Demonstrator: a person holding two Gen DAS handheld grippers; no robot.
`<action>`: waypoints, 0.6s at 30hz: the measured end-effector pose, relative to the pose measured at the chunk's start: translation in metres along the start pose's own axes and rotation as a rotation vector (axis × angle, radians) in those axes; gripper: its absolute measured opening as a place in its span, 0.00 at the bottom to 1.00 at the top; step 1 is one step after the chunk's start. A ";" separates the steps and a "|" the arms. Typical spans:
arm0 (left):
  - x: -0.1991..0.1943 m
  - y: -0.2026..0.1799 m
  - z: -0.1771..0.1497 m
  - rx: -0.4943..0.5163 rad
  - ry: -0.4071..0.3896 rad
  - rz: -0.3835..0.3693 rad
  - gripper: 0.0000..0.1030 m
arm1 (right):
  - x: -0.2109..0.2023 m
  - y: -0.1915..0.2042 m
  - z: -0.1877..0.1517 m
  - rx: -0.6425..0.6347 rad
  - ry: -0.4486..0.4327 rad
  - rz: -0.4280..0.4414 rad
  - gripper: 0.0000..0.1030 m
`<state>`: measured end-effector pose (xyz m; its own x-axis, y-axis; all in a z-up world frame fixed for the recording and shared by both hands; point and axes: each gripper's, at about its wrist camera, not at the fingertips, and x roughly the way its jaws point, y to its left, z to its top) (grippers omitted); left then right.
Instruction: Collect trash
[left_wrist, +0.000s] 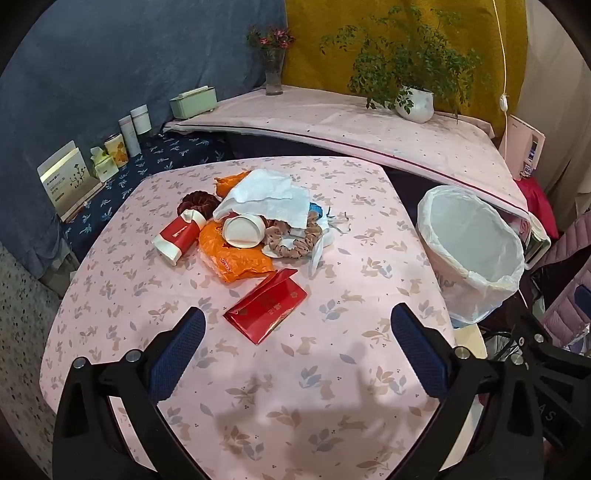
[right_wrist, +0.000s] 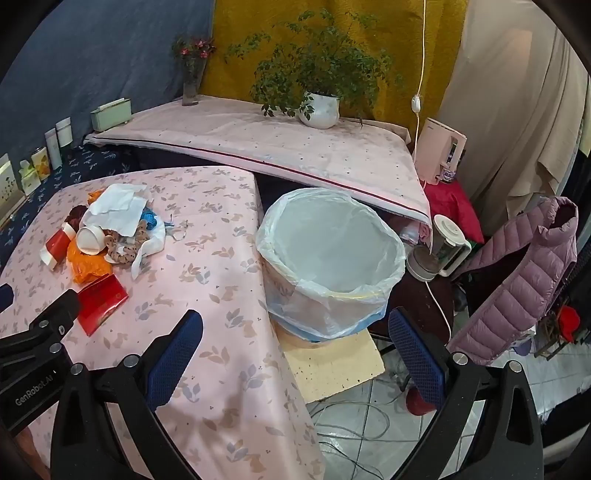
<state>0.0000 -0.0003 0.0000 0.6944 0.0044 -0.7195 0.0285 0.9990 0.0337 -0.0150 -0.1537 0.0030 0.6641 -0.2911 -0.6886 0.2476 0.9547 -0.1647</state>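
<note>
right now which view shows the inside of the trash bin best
The right wrist view: the trash bin sits near centre, its white liner open and looking empty. The left wrist view puts it at the right edge, more side-on.

"GenRobot.AI" in white on the black body of the left gripper (right_wrist: 31, 387), seen from right wrist view. Letters "A S" on black frame of the right gripper (left_wrist: 546, 413) at edge of left wrist view, rest cut off. Orange wrapper (left_wrist: 236, 258) has small red print, too blurred to read. Red envelope (left_wrist: 266, 308): gold marks, unreadable.
</note>
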 end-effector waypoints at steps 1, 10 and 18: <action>0.000 0.000 0.000 -0.001 0.000 0.000 0.93 | 0.000 0.000 0.000 -0.001 -0.001 -0.001 0.93; -0.003 0.002 0.000 -0.012 0.012 0.005 0.93 | -0.002 0.000 0.000 -0.003 -0.006 0.004 0.93; -0.001 0.007 -0.001 -0.019 0.021 0.010 0.93 | -0.006 0.002 0.000 -0.012 -0.008 0.008 0.93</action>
<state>-0.0010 0.0070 0.0003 0.6791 0.0152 -0.7339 0.0078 0.9996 0.0279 -0.0185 -0.1497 0.0066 0.6715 -0.2835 -0.6846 0.2339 0.9578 -0.1671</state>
